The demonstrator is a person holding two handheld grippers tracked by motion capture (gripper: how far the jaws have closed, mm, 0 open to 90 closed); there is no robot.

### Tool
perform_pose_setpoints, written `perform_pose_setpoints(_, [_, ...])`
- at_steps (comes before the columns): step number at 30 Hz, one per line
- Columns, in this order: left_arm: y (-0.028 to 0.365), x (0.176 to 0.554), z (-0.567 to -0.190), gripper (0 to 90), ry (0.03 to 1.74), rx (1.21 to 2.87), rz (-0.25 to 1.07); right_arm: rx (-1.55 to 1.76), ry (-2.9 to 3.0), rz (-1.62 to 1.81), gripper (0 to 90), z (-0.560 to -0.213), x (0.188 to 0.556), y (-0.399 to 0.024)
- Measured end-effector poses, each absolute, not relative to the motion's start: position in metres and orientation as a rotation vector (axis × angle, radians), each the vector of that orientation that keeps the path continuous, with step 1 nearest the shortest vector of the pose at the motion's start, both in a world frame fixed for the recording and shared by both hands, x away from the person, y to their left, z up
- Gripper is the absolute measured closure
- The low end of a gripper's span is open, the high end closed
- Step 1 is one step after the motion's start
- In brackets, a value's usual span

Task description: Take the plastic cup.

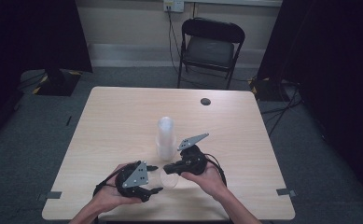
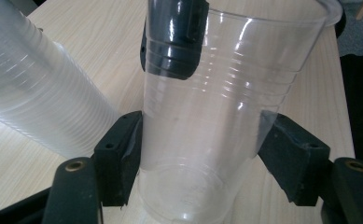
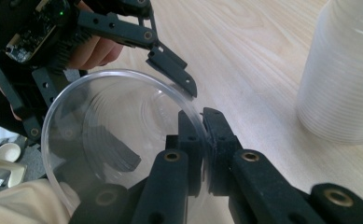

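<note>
Left gripper [image 1: 155,178]: jaws narrowed around the lower body of a clear ribbed plastic cup [image 1: 169,178], pads touching both sides. The cup lies on its side at the near middle of the wooden table [image 1: 123,116]. Right gripper [image 1: 167,169]: jaws clamped on the cup's rim. Far right of it, a stack of cups [image 1: 166,137] stands upright.

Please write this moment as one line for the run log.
right gripper: shut on clear cup rim | left gripper: jaws at both sides of cup body | cup stack: upright on table
</note>
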State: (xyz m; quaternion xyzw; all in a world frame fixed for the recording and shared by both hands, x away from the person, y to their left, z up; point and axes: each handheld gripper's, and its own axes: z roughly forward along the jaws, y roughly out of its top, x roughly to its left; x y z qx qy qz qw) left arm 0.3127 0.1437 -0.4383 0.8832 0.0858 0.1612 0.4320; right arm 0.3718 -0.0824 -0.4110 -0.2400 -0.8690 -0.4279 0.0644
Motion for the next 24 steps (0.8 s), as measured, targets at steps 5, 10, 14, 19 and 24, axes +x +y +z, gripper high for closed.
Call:
perform_pose_setpoints(5, [0.142,0.312,-0.438,32.3,0.221,2.213,0.433,-0.736,-2.624,-1.282,87.3,-0.411,0.373,-0.079])
perform_pose_setpoints(10, [0.137,0.308,-0.435,27.9,0.204,2.18,0.465,-0.735,-2.627,-1.262,87.3,-0.411,0.373,-0.075])
perform_pose_setpoints(14, [0.132,0.304,-0.431,25.9,0.17,2.171,0.5,-0.725,-2.633,-1.242,87.3,-0.413,0.372,-0.066])
perform_pose_setpoints(19, [0.133,0.304,-0.433,26.8,0.174,2.182,0.514,-0.737,-2.655,-1.218,87.3,-0.413,0.371,-0.061])
perform_pose_setpoints(24, [0.134,0.306,-0.434,29.4,0.197,2.176,0.503,-0.769,-2.654,-1.211,87.2,-0.415,0.372,-0.062])
